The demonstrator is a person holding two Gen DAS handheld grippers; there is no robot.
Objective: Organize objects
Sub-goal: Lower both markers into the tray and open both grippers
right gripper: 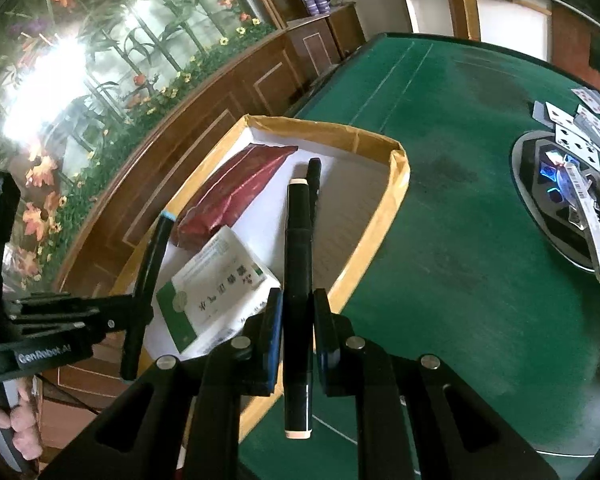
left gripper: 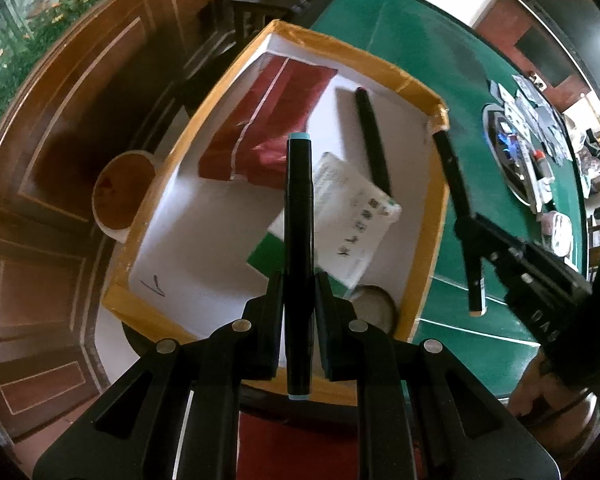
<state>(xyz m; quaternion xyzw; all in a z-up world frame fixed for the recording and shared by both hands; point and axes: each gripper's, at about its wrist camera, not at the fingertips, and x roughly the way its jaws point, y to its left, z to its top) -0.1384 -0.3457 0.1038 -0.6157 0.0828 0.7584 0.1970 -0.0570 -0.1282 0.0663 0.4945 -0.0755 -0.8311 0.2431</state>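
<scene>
A shallow white box with a tan taped rim (left gripper: 436, 208) (right gripper: 396, 196) sits at the green table's edge. It holds a dark red pouch (left gripper: 268, 120) (right gripper: 236, 192), a white and green packet (left gripper: 352, 216) (right gripper: 216, 292) and a black marker (left gripper: 374, 144) (right gripper: 315, 180). My left gripper (left gripper: 299, 300) is shut on a black marker with blue ends (left gripper: 299, 240) (right gripper: 152, 272), above the box. My right gripper (right gripper: 298, 312) is shut on a black marker with cream ends (right gripper: 298, 280) (left gripper: 460, 208), over the box's near right rim.
The green felt table (right gripper: 460, 200) has a round black device with blue light (right gripper: 560, 208) (left gripper: 512, 148) and playing cards (right gripper: 580, 128) at the right. A white bowl (left gripper: 120, 196) stands below left of the box. Wooden panelling (left gripper: 60, 160) runs along the left.
</scene>
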